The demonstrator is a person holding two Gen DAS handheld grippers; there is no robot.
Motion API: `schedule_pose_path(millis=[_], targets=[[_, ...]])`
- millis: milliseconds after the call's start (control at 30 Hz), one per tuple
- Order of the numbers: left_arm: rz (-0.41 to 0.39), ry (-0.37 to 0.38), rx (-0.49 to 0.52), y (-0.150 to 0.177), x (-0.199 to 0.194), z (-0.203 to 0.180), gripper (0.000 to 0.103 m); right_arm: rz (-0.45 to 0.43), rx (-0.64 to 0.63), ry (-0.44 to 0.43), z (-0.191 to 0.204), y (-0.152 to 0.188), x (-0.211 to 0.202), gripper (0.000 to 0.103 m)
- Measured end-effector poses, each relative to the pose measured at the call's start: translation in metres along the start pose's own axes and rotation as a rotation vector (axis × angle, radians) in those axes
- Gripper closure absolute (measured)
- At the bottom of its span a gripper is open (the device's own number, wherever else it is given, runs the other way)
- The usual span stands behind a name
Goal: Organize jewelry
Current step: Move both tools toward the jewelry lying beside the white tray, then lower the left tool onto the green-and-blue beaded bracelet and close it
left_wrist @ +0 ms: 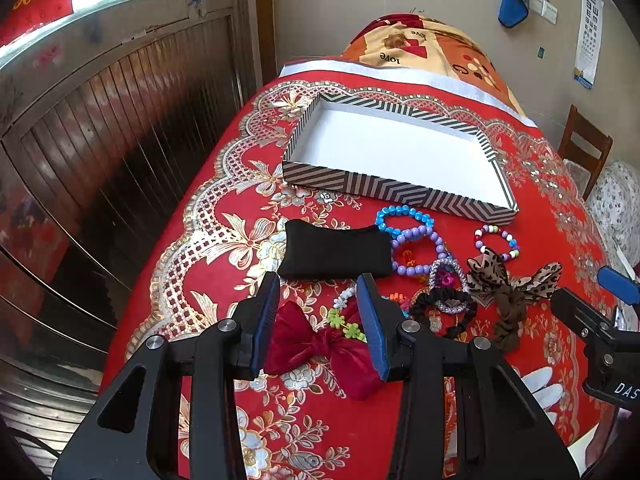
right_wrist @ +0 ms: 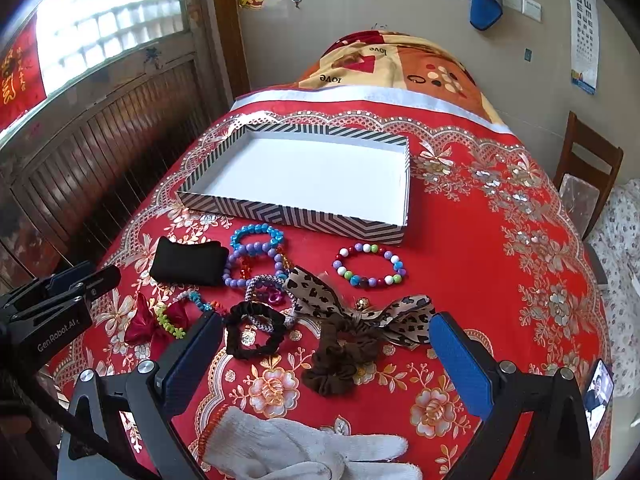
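While both grippers tilt down over the table, left gripper (left_wrist: 318, 312) hangs open above the red bow (left_wrist: 320, 350), right gripper (right_wrist: 326, 354) wide open w/ scrunchies (right_wrist: 340, 354) between; box (right_wrist: 280, 212) sits behind, nothing in it.

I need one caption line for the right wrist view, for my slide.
Open right gripper above a brown scrunchie; bead bracelets and empty striped box wait on the red tablecloth.
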State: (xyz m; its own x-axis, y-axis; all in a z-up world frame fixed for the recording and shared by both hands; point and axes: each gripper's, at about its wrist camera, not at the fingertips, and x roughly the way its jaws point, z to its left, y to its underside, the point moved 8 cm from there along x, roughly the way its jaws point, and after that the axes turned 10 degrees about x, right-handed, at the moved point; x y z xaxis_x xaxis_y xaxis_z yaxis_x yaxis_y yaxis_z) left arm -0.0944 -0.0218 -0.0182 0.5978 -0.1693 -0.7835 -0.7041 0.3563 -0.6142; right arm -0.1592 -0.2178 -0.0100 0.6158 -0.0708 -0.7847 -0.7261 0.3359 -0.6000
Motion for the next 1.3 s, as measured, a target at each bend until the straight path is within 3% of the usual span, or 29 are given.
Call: schedule_pose_path(millis=[1300], targets=[[0.045,0.003,-0.032,0.005,0.014,0.007,0.064,0.063,-0.028,-0.015,0.006,0.006,0.019,0.001]])
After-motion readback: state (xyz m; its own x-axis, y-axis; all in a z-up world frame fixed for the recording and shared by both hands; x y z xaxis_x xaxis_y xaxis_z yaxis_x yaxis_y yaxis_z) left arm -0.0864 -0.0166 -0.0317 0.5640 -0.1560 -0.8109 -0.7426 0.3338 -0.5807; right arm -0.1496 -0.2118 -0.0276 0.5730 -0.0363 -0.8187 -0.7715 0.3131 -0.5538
